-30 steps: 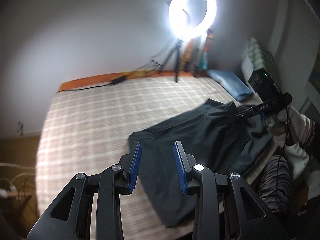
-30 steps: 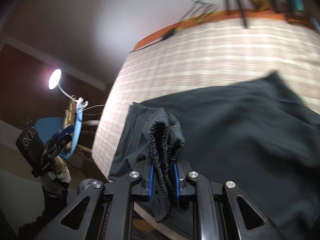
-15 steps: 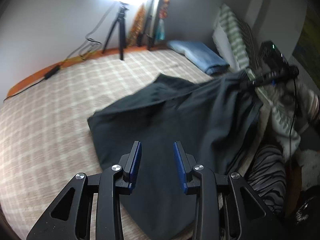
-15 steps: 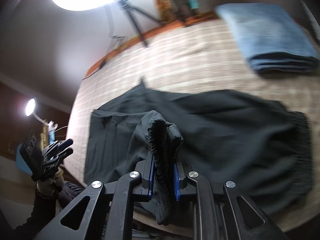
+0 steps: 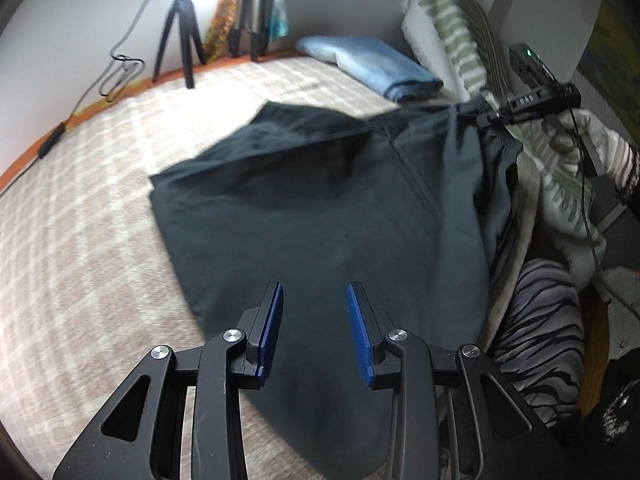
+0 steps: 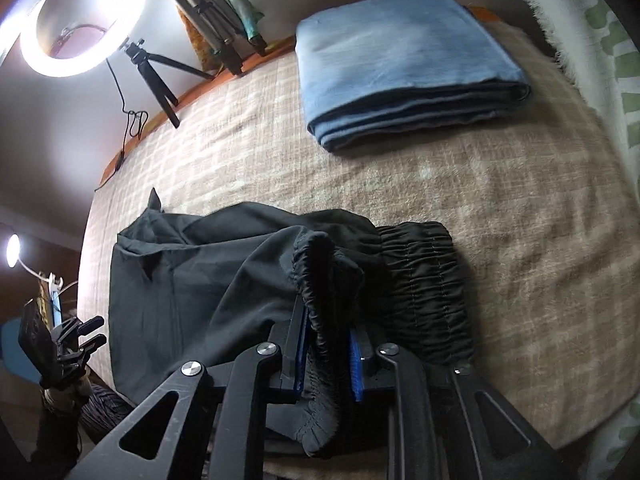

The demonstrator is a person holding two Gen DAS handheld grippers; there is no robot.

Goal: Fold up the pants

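Note:
Dark grey pants [image 5: 320,208] lie spread on the checked bed cover, leg ends toward the near edge. My left gripper [image 5: 315,312] is open and empty, hovering just above the lower leg part. My right gripper [image 6: 328,344] is shut on the gathered elastic waistband [image 6: 320,280] of the pants [image 6: 192,288], holding it bunched and raised off the bed. In the left wrist view the right gripper [image 5: 486,120] shows at the far right, pulling the waist end up. The rest of the waistband [image 6: 428,280] lies flat on the cover.
Folded light blue jeans [image 6: 404,64] lie at the back near a green striped pillow [image 5: 452,28]. A ring light [image 6: 80,16] on a tripod [image 5: 180,36] and cables stand at the far bed edge. The checked cover [image 5: 80,208] extends left. A striped cloth [image 5: 536,320] lies beyond the right bed edge.
My right gripper has carried the waistband toward the jeans and lowered it, stretching the pants out. My left gripper has swung right over the pant legs, still open.

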